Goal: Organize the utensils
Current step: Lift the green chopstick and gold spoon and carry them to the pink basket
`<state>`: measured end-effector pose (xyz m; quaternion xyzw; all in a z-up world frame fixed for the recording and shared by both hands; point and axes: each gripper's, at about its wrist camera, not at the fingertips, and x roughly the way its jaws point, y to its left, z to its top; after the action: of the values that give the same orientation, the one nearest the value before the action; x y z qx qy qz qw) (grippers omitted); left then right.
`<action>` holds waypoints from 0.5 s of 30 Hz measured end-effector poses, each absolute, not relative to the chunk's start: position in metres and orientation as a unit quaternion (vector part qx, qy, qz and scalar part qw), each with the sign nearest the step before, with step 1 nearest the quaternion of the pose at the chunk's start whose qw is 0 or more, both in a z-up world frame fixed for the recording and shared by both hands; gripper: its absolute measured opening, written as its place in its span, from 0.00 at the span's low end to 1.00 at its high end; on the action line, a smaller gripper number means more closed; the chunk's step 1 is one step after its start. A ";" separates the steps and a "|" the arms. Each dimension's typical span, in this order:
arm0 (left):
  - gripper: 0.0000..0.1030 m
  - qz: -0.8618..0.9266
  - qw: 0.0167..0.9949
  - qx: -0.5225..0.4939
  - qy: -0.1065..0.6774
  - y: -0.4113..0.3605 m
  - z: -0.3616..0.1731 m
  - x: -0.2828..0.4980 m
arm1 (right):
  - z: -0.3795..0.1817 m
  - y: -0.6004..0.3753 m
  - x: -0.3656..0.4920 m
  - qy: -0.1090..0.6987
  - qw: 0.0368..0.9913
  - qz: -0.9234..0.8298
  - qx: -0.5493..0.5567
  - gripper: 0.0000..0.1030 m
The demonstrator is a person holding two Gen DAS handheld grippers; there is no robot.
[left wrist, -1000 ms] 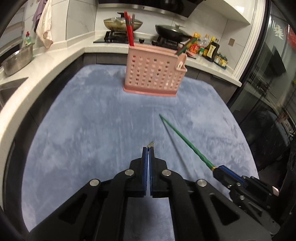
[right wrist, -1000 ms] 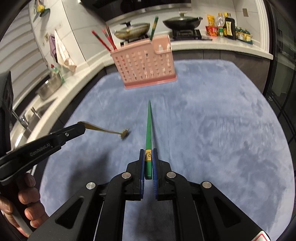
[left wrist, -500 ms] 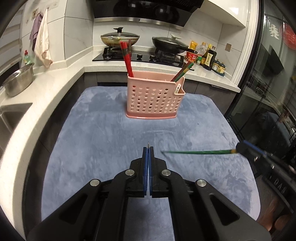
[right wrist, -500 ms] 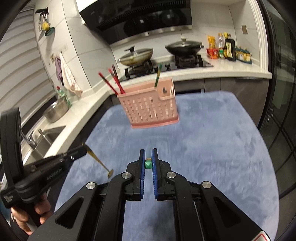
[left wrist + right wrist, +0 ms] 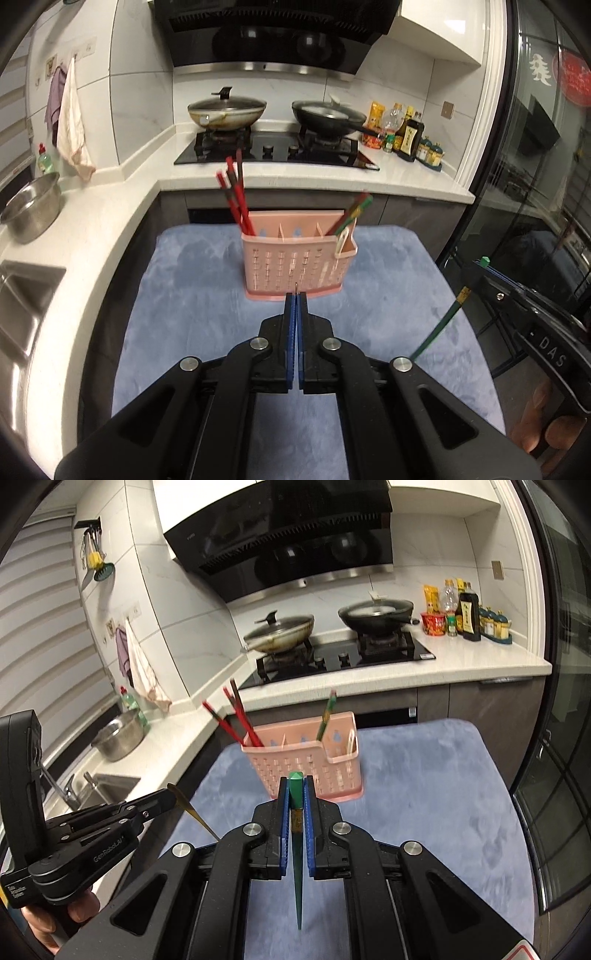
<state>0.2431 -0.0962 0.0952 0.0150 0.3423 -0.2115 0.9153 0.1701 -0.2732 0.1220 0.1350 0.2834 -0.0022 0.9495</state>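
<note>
Both grippers are hanging above the blue mat (image 5: 192, 295) now. The right gripper (image 5: 296, 794) is clamping a green chopstick (image 5: 297, 867) between its blue pads — square butt poking up at the tips, pointed end slanting down toward the mat. The left gripper (image 5: 296, 299) is clenched tight on a thin gold utensil (image 5: 190, 808), its handle trailing down from the jaws. Ahead, on the mat — the pink utensil basket (image 5: 295, 258), holding red chopsticks (image 5: 236, 199) in its left compartment and a green pair (image 5: 325, 716) toward its right.
</note>
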 end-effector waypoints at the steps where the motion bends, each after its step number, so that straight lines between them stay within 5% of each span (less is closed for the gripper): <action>1: 0.00 -0.212 0.916 0.013 0.341 -0.097 0.100 0.248 | 0.128 -0.275 0.176 0.278 0.951 -0.003 0.136 0.07; 15: 0.00 -0.199 0.931 -0.025 0.306 -0.108 0.153 0.337 | 0.214 -0.313 0.273 0.185 0.966 -0.018 0.178 0.07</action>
<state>0.3372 -0.1077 0.1528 -0.0254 0.3055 -0.1986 0.9309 0.2734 -0.3129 0.2144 0.1778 0.1850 -0.0183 0.9664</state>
